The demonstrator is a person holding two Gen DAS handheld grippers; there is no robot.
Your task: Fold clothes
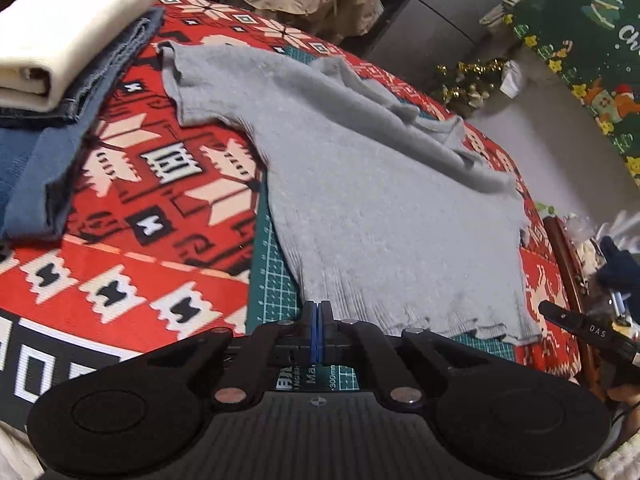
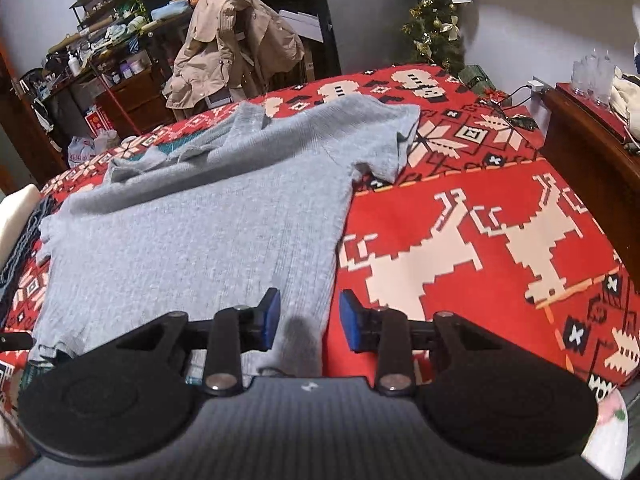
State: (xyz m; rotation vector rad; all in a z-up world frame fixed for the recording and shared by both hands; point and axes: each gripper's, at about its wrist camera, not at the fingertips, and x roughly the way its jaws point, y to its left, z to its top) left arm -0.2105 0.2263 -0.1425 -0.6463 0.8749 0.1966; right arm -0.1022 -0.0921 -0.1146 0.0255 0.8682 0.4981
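Indoor light even, moderately bright. Strong fisheye bowing at edges (both views). Grey sweater softly blurred; shadows weak, under gripper bodies only. No glare.

Support surface: table under a red Christmas-pattern cloth, white reindeer and snowflake motifs. Green cutting mat lies on the cloth, grid edge showing just ahead-left of the left fingers. Grey knit short-sleeve top lies spread flat over mat and cloth, hem nearest the fingers, sleeves at the far end, one side creased over itself. Far left of the left fingers: stack of folded clothes, cream piece on top of folded denim, sitting directly on the cloth.
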